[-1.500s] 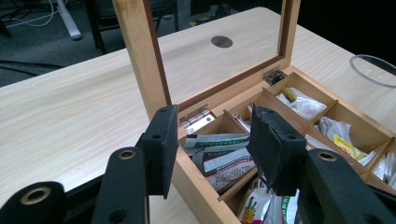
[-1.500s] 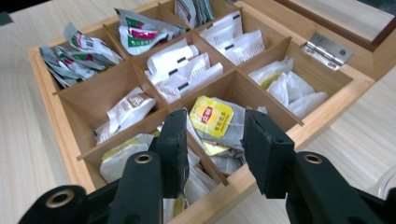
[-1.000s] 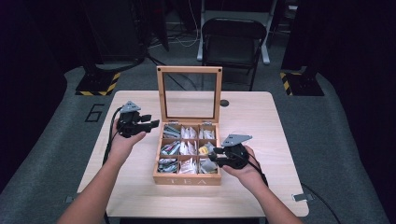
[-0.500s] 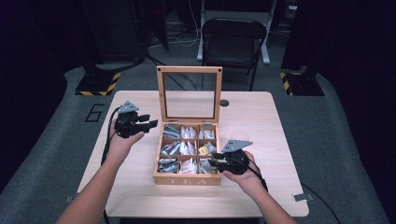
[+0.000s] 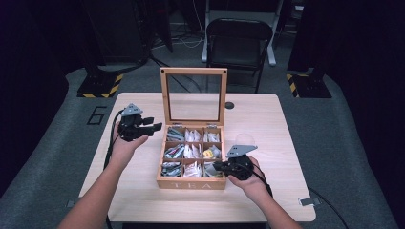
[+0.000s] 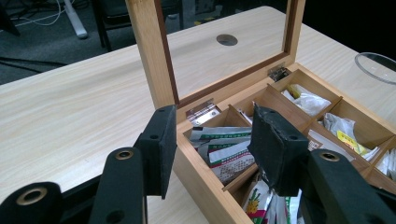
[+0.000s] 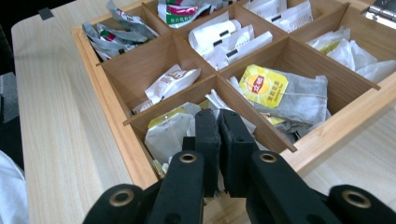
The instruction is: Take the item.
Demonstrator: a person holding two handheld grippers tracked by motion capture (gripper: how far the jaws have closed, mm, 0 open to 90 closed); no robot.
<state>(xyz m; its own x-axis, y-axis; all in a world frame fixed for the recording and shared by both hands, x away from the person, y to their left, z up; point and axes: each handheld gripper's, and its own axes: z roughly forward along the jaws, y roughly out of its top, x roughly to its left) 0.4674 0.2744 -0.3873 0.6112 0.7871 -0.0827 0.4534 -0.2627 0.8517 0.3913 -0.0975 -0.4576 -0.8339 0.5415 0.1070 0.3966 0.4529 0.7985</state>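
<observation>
**Right gripper closed over the near right compartment of the tea box**

The wooden tea box [image 5: 191, 183] sits in the middle of the light wood table [image 5: 267, 124], its glass-paned lid [image 5: 193, 98] standing upright at the far side. The box is split into nine compartments holding tea bags and sachets.

The right gripper [image 7: 218, 122] reaches into the compartment at the box's near right corner, as the high view shows it. Its jaws have just been closing and now stand pressed together, pad against pad. In the right gripper view their tips lie just over a pale tea bag [image 7: 170, 133] in that compartment; whether any of the bag or its string is pinched between the pads cannot be told. In the next compartment lies a grey tea bag with a yellow tag [image 7: 264, 86]. A white and brown sachet [image 7: 170, 81] lies in the compartment beyond the pale bag.

The left gripper [image 6: 212, 144] hovers at the box's far left corner, beside the lid's left post. Its jaws are parted with nothing between them. Past them, in the left gripper view, lie green-and-white sachets [image 6: 224, 147] in the nearest compartment.

A clear glass dish [image 5: 244, 140] stands on the table just right of the box.
</observation>
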